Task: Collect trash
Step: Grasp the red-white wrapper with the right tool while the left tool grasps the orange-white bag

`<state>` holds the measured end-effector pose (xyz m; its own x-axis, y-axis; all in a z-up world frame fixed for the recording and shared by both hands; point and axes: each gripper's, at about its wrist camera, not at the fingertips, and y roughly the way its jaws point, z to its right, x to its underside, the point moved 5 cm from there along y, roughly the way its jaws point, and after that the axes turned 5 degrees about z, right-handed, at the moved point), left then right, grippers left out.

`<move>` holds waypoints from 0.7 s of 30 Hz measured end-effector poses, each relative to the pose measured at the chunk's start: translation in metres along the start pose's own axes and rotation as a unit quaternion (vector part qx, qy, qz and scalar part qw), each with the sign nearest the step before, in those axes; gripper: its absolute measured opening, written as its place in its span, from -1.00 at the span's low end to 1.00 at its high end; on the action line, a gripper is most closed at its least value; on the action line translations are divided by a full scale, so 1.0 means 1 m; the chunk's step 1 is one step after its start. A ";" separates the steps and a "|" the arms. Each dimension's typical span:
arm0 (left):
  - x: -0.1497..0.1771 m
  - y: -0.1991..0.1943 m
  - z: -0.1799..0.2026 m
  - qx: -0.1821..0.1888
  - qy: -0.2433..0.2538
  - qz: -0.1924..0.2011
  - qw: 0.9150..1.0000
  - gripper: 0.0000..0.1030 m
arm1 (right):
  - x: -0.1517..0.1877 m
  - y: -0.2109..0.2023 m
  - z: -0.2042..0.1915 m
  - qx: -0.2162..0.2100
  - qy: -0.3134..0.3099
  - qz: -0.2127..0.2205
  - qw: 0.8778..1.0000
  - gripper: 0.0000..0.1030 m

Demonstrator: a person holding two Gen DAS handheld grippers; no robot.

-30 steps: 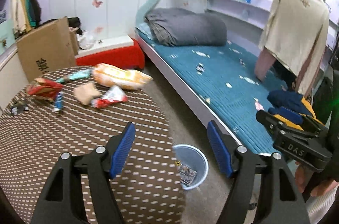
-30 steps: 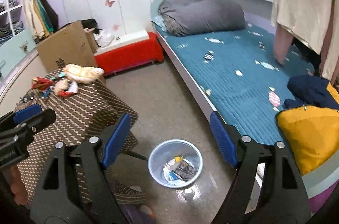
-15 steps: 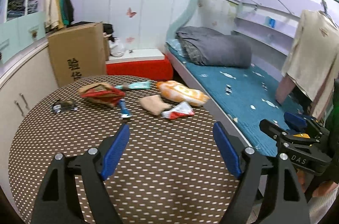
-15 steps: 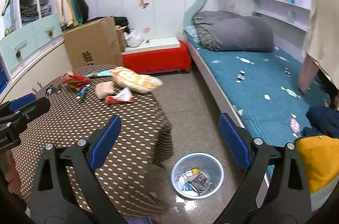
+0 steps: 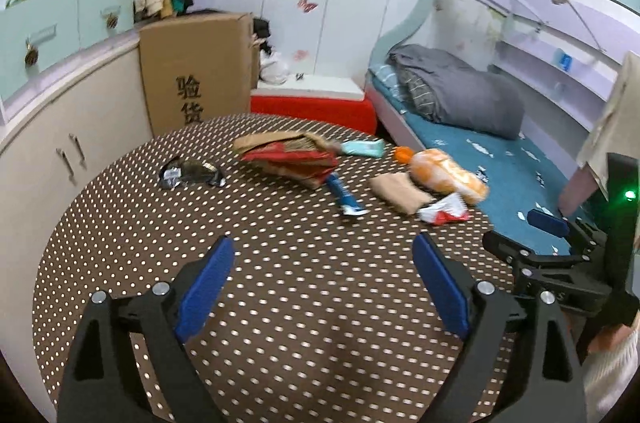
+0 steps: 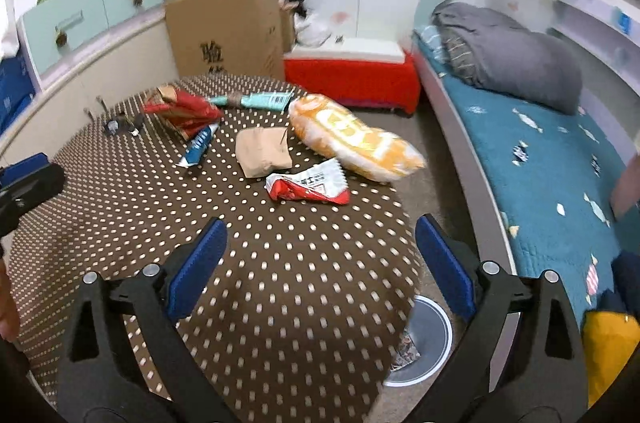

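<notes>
Fingers of the left gripper (image 5: 322, 287) were spreading and those of the right gripper (image 6: 320, 263) stood wide, both empty above the table (image 6: 280, 283), where wrappers (image 6: 308, 185) still lay uncollected, while the bin (image 6: 430, 341) on the floor already held some trash.

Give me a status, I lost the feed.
Left gripper opening, empty. Right gripper open, empty. Wrappers lie on the dotted table, bin on the floor beside it. Nothing in the way.
</notes>
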<state>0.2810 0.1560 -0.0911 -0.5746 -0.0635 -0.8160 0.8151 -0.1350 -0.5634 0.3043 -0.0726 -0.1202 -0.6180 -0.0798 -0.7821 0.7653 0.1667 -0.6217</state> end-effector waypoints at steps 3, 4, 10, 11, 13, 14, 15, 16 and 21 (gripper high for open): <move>0.002 0.017 -0.015 -0.008 -0.010 -0.018 1.000 0.72 | -0.004 0.032 -0.004 -0.008 -0.004 -0.027 1.000 0.81; 0.002 0.022 -0.019 -0.008 -0.013 -0.023 1.000 0.72 | -0.006 0.042 -0.004 -0.004 -0.005 -0.035 0.999 0.81; 0.009 0.044 -0.031 -0.010 -0.023 -0.049 0.998 0.72 | -0.013 0.079 -0.010 -0.005 -0.019 -0.063 0.998 0.81; 0.010 0.046 -0.032 -0.008 -0.024 -0.054 0.998 0.72 | -0.013 0.083 -0.011 -0.007 -0.022 -0.070 0.997 0.80; 0.012 0.049 -0.033 -0.002 -0.024 -0.058 0.998 0.72 | -0.013 0.089 -0.014 -0.014 -0.026 -0.076 0.997 0.65; 0.012 0.049 -0.033 -0.004 -0.023 -0.057 0.998 0.72 | -0.013 0.090 -0.015 -0.013 -0.030 -0.076 0.997 0.41; 0.012 0.048 -0.034 -0.008 -0.022 -0.056 0.998 0.72 | -0.014 0.088 -0.016 -0.016 -0.033 -0.072 0.997 0.22; 0.013 0.049 -0.034 -0.010 -0.021 -0.057 0.998 0.72 | -0.013 0.086 -0.019 -0.021 -0.036 -0.069 0.997 0.20; 0.015 0.050 -0.031 -0.010 -0.016 -0.059 0.998 0.72 | -0.006 0.075 -0.025 -0.036 -0.045 -0.067 0.996 0.04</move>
<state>0.3154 0.1788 -0.1354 -0.6687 -0.0792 -0.7393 0.7425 -0.1245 -0.6582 0.3612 -0.0349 -0.1612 -0.6920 -0.1930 -0.6956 0.6607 0.2190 -0.7180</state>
